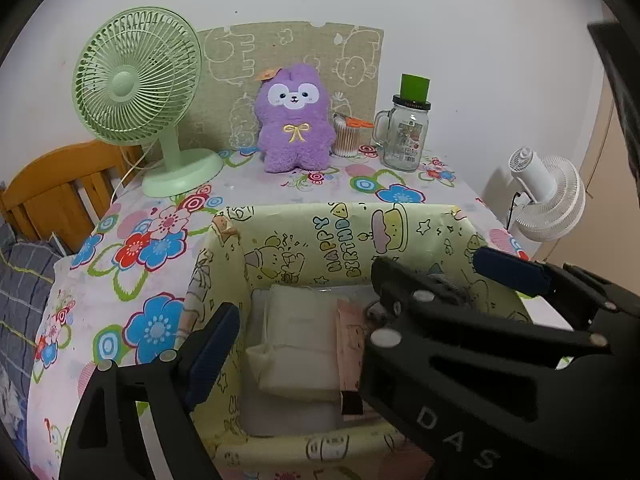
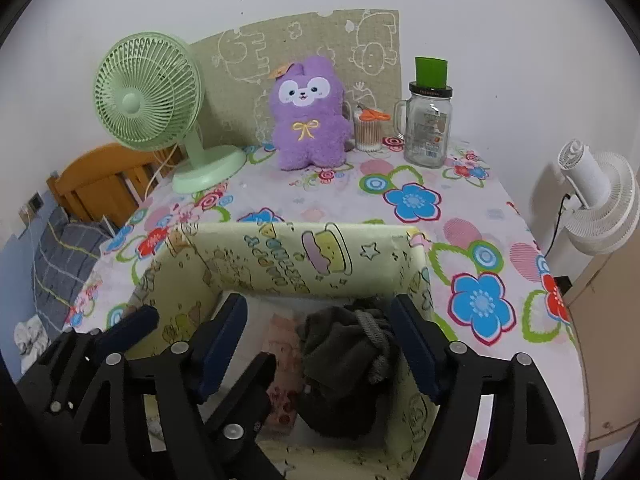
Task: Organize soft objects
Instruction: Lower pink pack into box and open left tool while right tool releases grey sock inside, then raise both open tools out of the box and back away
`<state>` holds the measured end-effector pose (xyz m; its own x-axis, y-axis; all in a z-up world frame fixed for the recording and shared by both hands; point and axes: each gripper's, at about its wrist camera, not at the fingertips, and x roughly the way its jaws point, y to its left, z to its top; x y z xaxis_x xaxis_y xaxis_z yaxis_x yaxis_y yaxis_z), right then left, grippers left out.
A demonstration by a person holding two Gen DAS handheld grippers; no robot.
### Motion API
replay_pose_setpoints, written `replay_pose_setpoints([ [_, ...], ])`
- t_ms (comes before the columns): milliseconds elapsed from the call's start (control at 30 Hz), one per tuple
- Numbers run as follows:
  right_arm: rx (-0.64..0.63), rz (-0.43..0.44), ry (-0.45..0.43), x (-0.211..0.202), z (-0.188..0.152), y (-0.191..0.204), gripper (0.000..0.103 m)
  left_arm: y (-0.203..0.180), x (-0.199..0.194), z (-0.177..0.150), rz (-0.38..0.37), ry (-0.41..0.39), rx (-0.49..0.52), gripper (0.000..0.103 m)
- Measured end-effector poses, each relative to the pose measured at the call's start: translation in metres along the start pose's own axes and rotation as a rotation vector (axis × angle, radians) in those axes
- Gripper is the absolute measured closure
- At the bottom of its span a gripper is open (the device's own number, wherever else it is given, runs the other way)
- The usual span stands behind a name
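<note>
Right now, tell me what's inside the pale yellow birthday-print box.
Inside the pale yellow birthday-print box: a cream folded cloth, a pink printed packet and a dark grey bundled garment. The box floor beneath them is hidden.

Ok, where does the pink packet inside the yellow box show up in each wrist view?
Left wrist: the pink packet stands low centre, in the yellow box, right of a cream bundle.
Right wrist: the pink packet is low centre, left of a dark cloth bundle.
Shared landmark: the purple plush toy at the table's back.

box [image 1: 304,236] – pale yellow, cartoon print | plush [image 1: 295,120] – purple | tablecloth [image 1: 136,280] – floral | fan [image 1: 136,76] – mint green
</note>
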<state>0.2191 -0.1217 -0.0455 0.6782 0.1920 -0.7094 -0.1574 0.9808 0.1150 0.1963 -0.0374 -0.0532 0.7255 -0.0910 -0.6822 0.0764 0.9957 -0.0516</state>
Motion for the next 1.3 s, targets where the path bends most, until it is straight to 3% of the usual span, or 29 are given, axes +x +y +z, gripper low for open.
replay_pose_setpoints([
  [133, 0.008, 0.002, 0.000, -0.008, -0.005, 0.000, 0.024, 0.001, -0.007, -0.002, 0.001, -0.007, -0.007, 0.010],
  [400, 0.009, -0.030, -0.046, -0.033, -0.014, 0.001, 0.010, -0.003, -0.027, -0.008, -0.001, -0.031, -0.003, 0.004],
  [1133, 0.020, -0.043, -0.137, -0.091, -0.033, -0.001, 0.009, -0.023, -0.075, -0.020, 0.001, -0.110, 0.034, 0.003],
  [1300, 0.012, -0.044, -0.159, -0.102, -0.037, 0.001, 0.003, -0.024, -0.085, -0.024, -0.001, -0.126, 0.031, 0.002],
])
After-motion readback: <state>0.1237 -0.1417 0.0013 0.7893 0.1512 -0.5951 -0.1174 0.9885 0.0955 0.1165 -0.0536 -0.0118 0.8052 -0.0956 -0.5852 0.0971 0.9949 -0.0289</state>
